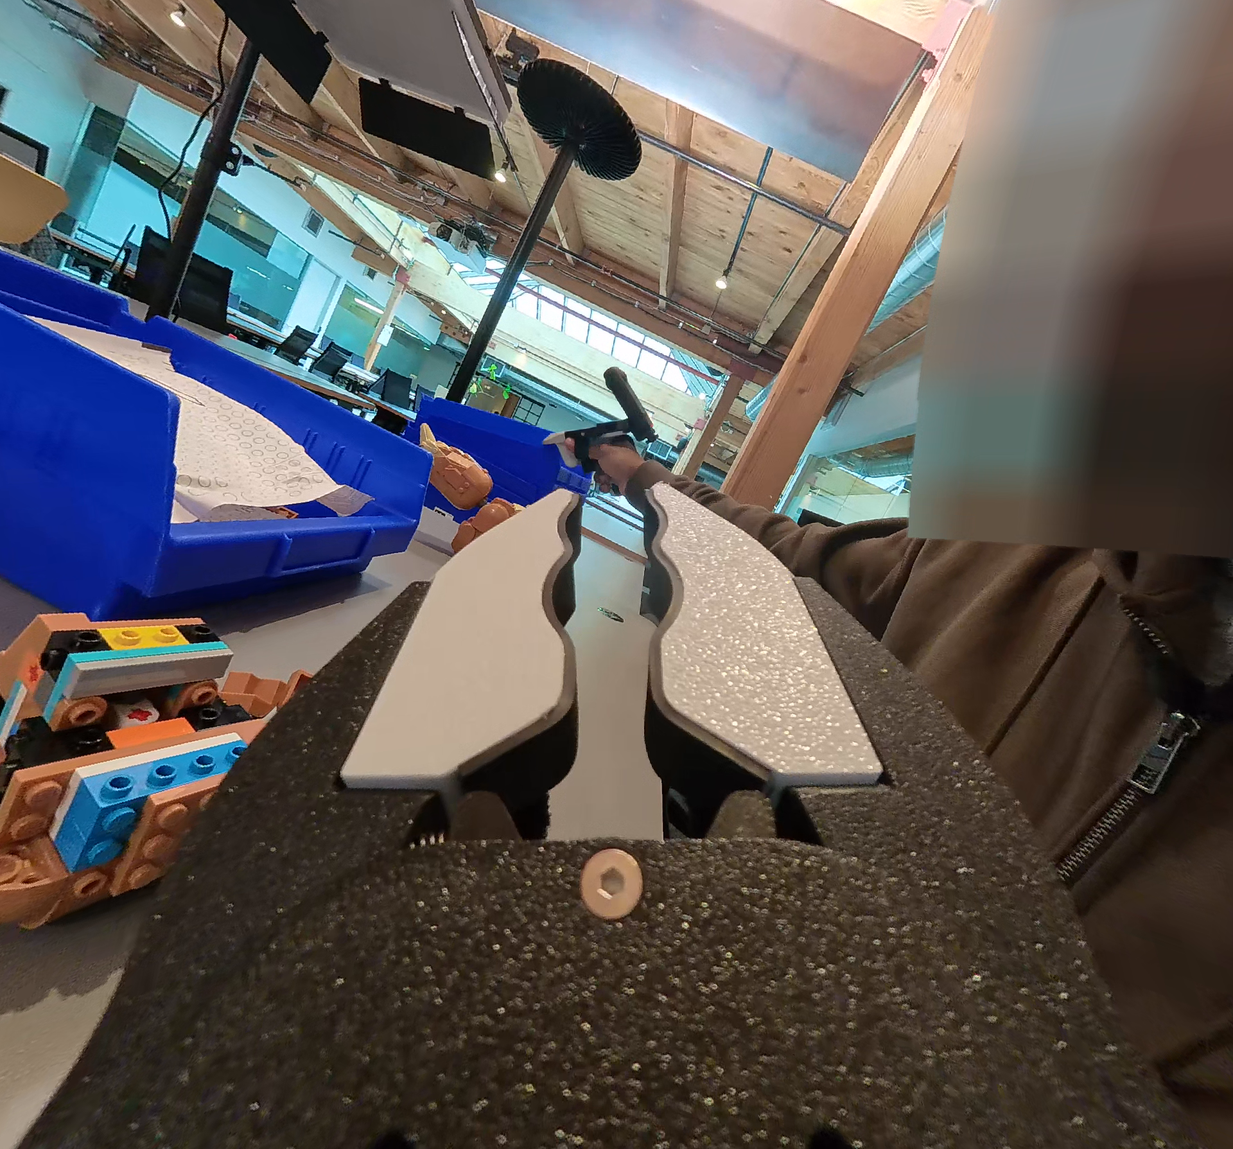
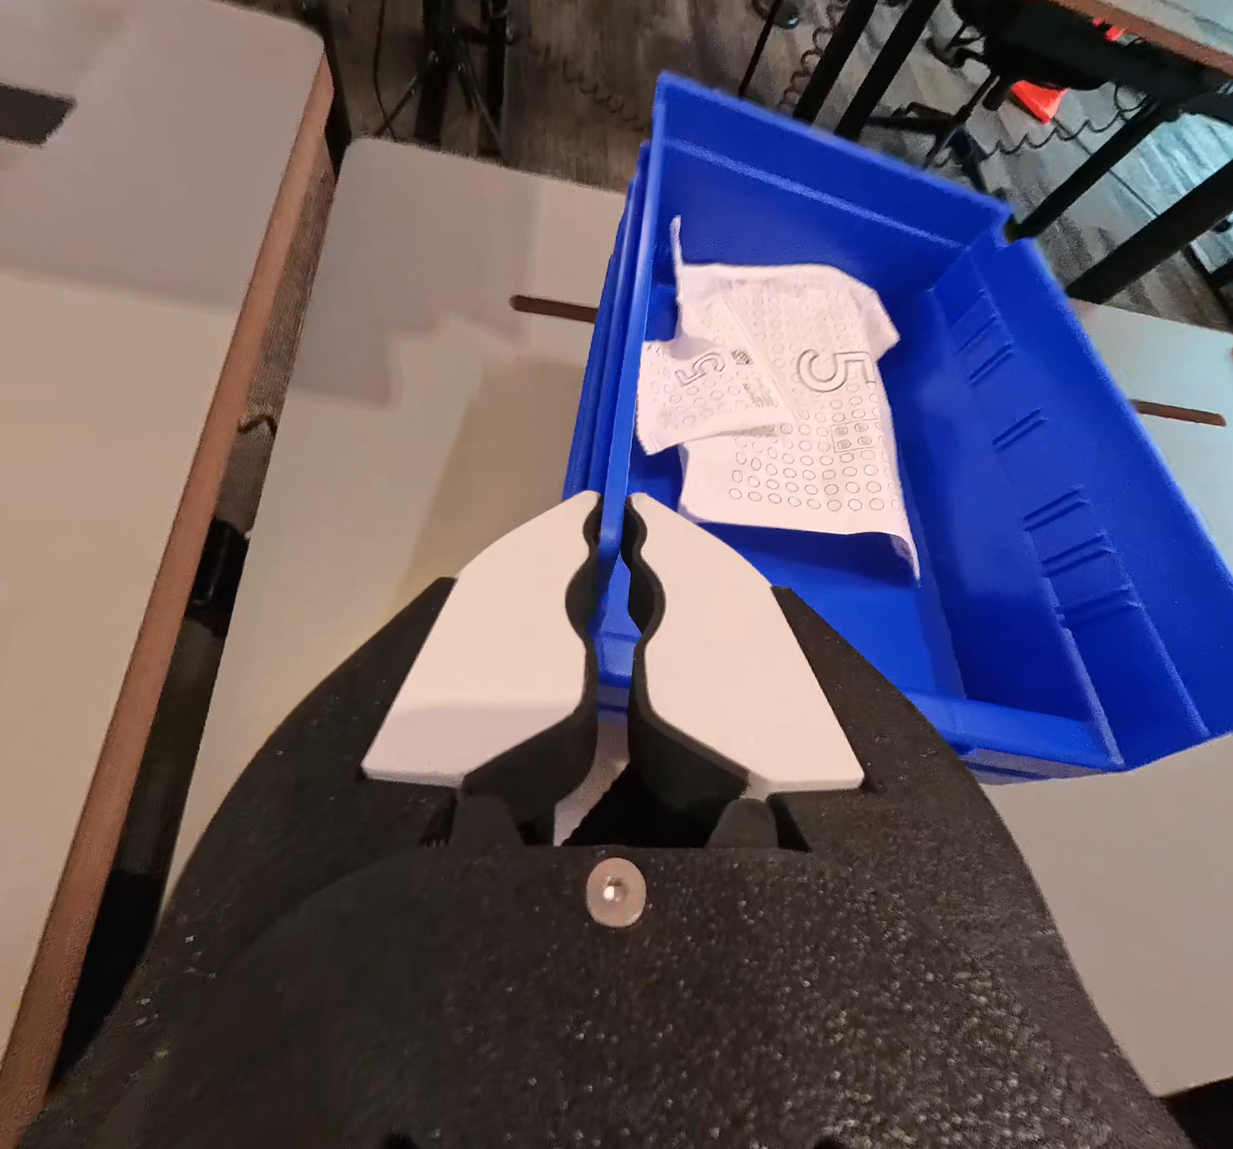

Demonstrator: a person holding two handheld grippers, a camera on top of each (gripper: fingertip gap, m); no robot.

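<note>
Your right gripper (image 2: 615, 506) has its jaws pinched on the near side wall of the blue bin (image 2: 1041, 516), the thin rim running straight up between the two grey fingers (image 2: 507, 636). That wall is stiff moulded plastic, smooth enough to slide if the bite is shallow, so I'd judge a grip low on the wall and near a corner steadier than one at mid-span. The bin looks light: all you can see in it is crumpled white paper bags (image 2: 787, 409) printed with small circles, lying toward the far end. The bin sits on a pale grey table (image 2: 400, 450), close to the edge, with dark floor and cables beyond.

Over on the other side, your left gripper (image 1: 612, 503) is low over the tabletop with its jaws narrowly parted and nothing between them. Just to its left lies a brick-built model (image 1: 120, 736) in tan, blue and yellow, touching the table. Beyond that stands another blue bin (image 1: 200, 516) lined with the same paper, and loose tan pieces (image 1: 460, 476) sit farther back. A brown sleeve (image 1: 901, 583) reaches away on the right.
</note>
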